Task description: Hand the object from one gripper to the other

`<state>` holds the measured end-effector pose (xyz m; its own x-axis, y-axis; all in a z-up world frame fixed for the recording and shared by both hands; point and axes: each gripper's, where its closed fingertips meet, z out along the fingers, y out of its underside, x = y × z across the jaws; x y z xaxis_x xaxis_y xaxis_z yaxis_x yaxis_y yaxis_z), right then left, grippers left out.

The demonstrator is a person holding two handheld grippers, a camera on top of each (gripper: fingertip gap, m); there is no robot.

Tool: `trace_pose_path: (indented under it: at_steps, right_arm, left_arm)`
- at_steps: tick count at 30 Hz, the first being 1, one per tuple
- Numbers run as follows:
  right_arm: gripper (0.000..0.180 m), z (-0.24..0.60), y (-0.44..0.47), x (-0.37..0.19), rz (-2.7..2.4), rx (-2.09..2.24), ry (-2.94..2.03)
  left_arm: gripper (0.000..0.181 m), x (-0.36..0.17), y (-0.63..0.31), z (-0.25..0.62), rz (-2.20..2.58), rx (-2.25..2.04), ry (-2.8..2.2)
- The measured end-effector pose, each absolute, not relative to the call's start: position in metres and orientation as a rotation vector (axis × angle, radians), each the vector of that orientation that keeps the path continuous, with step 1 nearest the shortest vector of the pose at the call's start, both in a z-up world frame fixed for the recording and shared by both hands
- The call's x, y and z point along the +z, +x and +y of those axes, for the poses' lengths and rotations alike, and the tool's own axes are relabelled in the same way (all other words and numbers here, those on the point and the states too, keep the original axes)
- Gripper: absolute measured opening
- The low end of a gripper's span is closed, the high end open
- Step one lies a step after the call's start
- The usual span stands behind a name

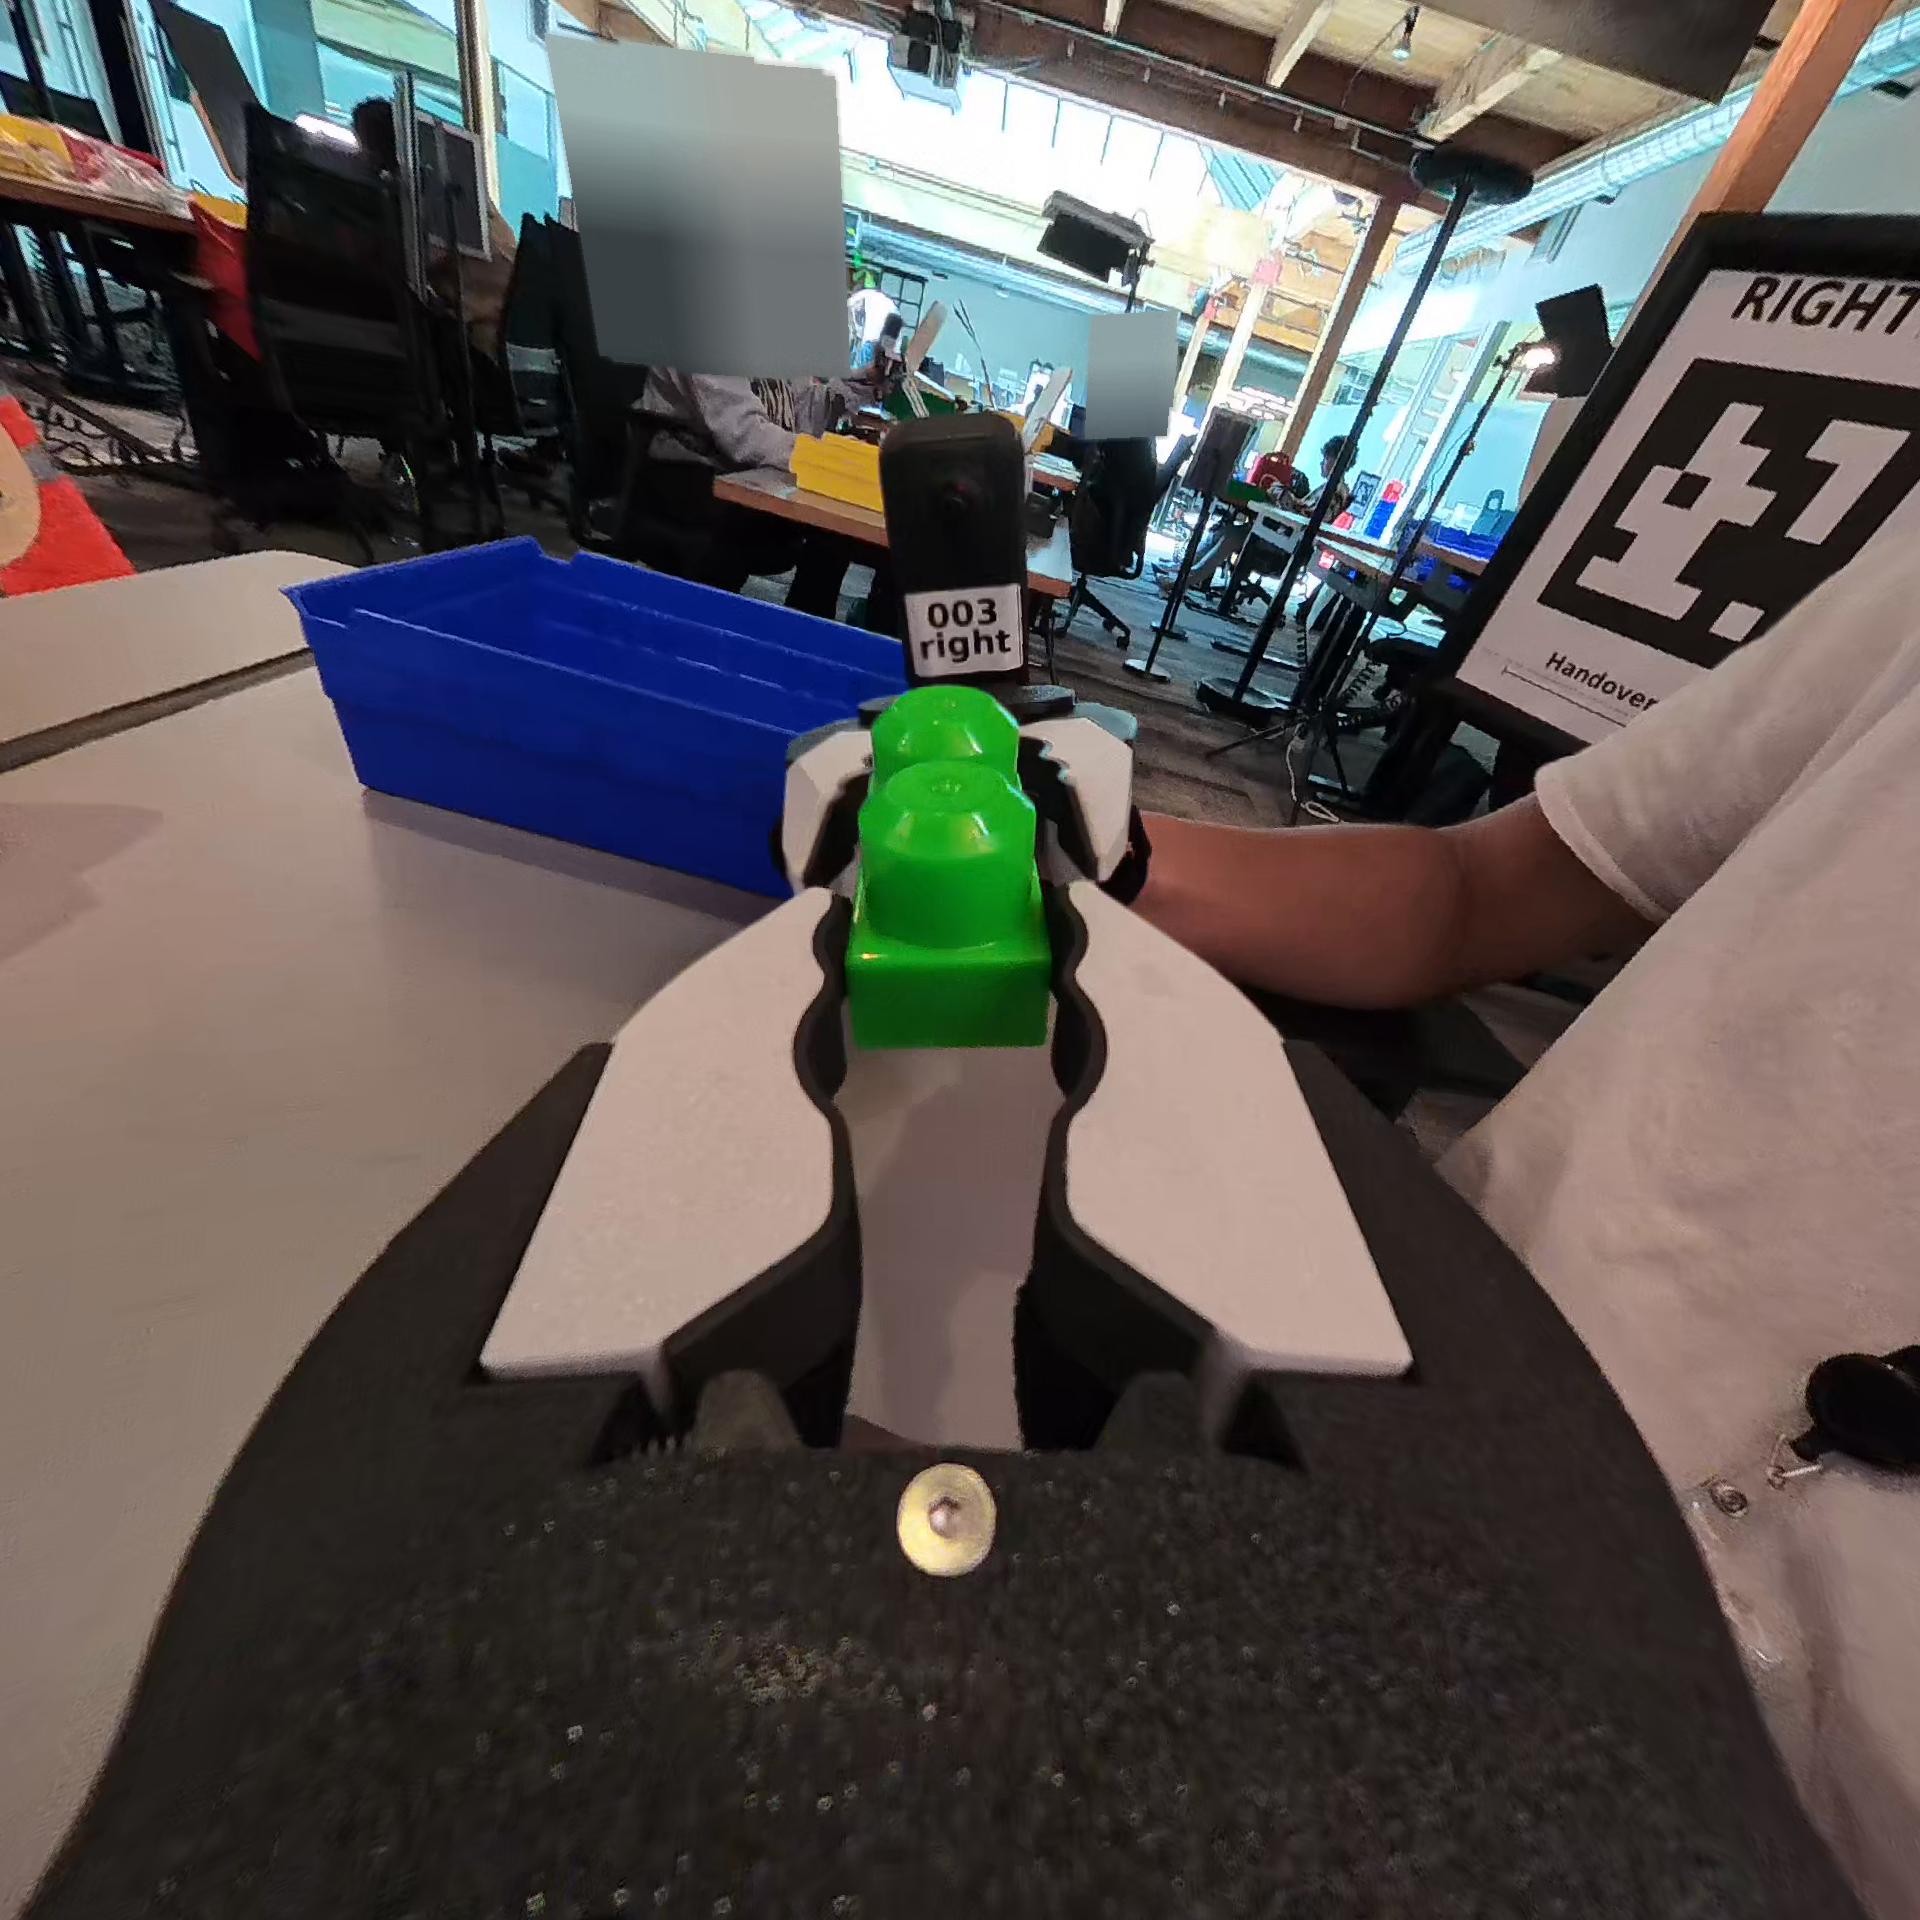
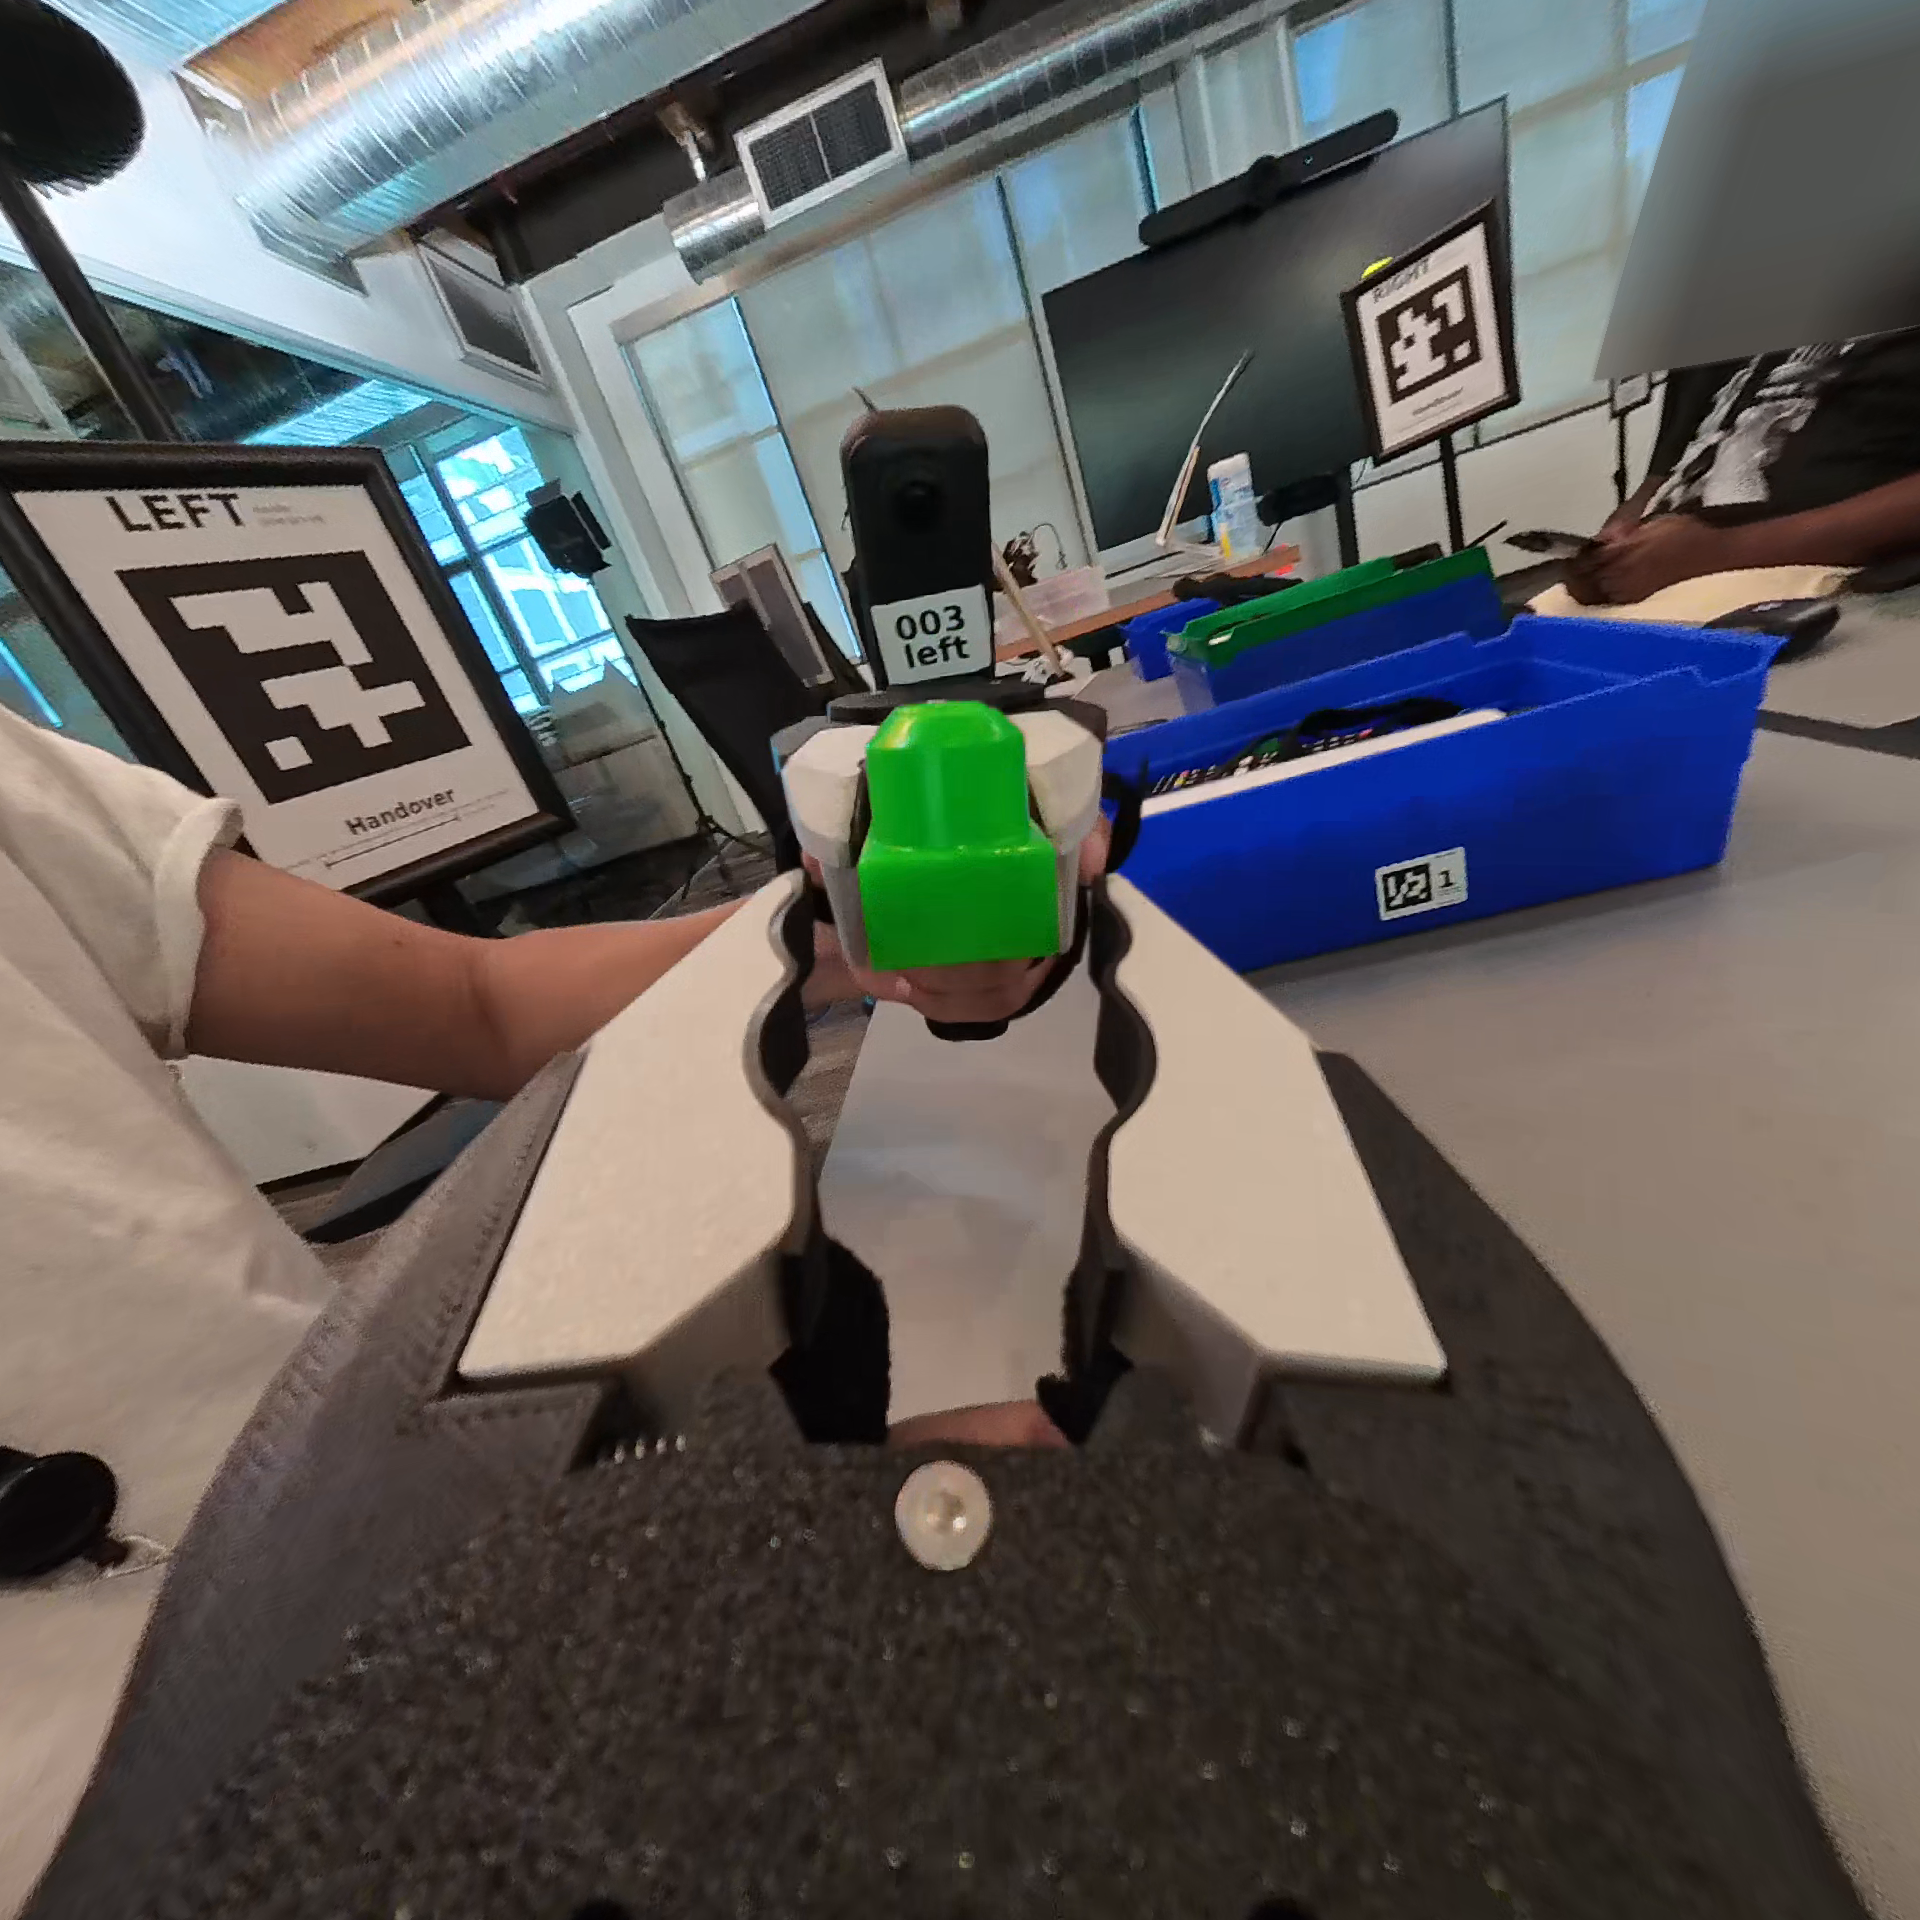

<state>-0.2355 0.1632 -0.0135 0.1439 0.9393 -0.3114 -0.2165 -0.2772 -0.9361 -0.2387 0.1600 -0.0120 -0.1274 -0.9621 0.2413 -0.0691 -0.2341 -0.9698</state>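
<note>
Midair, both grippers are meeting at a green block.
Left gripper is clamping its near end; right gripper is gaping, fingers apart.

1. One green block shows, with two round studs on top in the left wrist view.
2. Two tools show: the left tool and the right tool, each with two grey fingers.
3. Two upright black cameras show, one on each tool.
4. The left wrist view shows one blue bin on the table.
5. The right wrist view shows three blue bins at least, the nearest holding mixed items.
6. Two framed boards with black-and-white square patterns stand in the right wrist view, one large and one farther off.
</note>
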Motion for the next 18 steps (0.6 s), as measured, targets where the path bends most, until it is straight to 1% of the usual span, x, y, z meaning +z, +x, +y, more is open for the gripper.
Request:
trace_pose_path:
  at_steps: [2, 3, 8, 9, 10, 11, 13, 14, 16, 17, 18]
  right_arm:
    - [0.045, 0.160, -0.238, -0.022, -0.818, 1.372, -1.376]
    - [0.036, 0.162, -0.237, -0.025, -0.820, 1.348, -1.387]
    - [0.036, 0.171, -0.229, -0.031, -0.759, 1.353, -1.409]
    - [0.036, 0.176, -0.226, -0.033, -0.724, 1.349, -1.427]
    - [0.036, 0.182, -0.221, -0.035, -0.682, 1.339, -1.442]
    - [0.036, 0.188, -0.215, -0.036, -0.636, 1.340, -1.461]
    - [0.036, 0.198, -0.203, -0.038, -0.514, 1.363, -1.491]
    - [0.035, 0.201, -0.199, -0.037, -0.459, 1.397, -1.497]
    - [0.036, 0.201, -0.200, -0.034, -0.387, 1.503, -1.501]
    - [0.036, 0.201, -0.203, -0.033, -0.359, 1.555, -1.496]
    - [0.036, 0.197, -0.211, -0.030, -0.344, 1.637, -1.480]
  left_arm:
    - [0.036, -0.016, -0.237, 0.159, 1.227, -1.475, -1.369]
    - [0.036, -0.018, -0.236, 0.158, 1.231, -1.482, -1.377]
    - [0.037, -0.041, -0.230, 0.163, 1.249, -1.371, -1.487]
    - [0.045, -0.046, -0.231, 0.168, 1.238, -1.302, -1.514]
    - [0.058, -0.053, -0.234, 0.175, 1.219, -1.197, -1.554]
    - [0.066, -0.061, -0.240, 0.184, 1.198, -1.058, -1.601]
    - [0.072, -0.076, -0.257, 0.197, 1.158, -0.746, -1.622]
    - [0.069, -0.078, -0.265, 0.200, 1.126, -0.610, -1.593]
    - [0.055, -0.084, -0.268, 0.189, 1.153, -0.461, -1.509]
    - [0.054, -0.088, -0.265, 0.181, 1.226, -0.405, -1.466]
    - [0.057, -0.088, -0.262, 0.179, 1.277, -0.341, -1.420]
